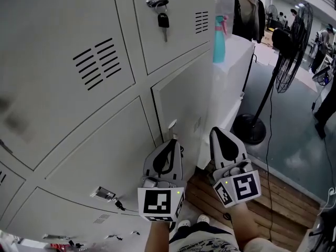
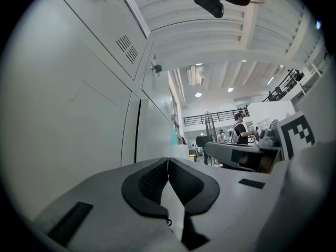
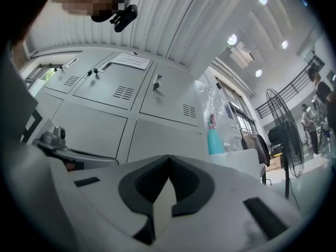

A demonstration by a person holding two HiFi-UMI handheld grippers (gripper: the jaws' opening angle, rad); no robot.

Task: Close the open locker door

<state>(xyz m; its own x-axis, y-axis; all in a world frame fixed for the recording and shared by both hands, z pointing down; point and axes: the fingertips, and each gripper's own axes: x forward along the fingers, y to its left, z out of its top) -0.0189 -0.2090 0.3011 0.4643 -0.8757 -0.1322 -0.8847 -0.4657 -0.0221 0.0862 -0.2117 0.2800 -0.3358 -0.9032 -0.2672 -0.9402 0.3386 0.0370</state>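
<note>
The grey locker door sits in the middle row of the lockers, with a small latch tab at its lower left. It looks about flush with its neighbours; I cannot tell whether a gap remains. My left gripper is shut and empty, its tip just below the latch tab and close to the door face. My right gripper is also shut and empty, held beside the door's right edge. In the left gripper view the shut gripper points along the locker wall. In the right gripper view the shut gripper points at the locker door.
A key bunch hangs from the upper locker's lock, and another key sticks out of a lower one. A teal bottle stands on a white cabinet to the right. A standing fan and its cable are further right, above wooden planks.
</note>
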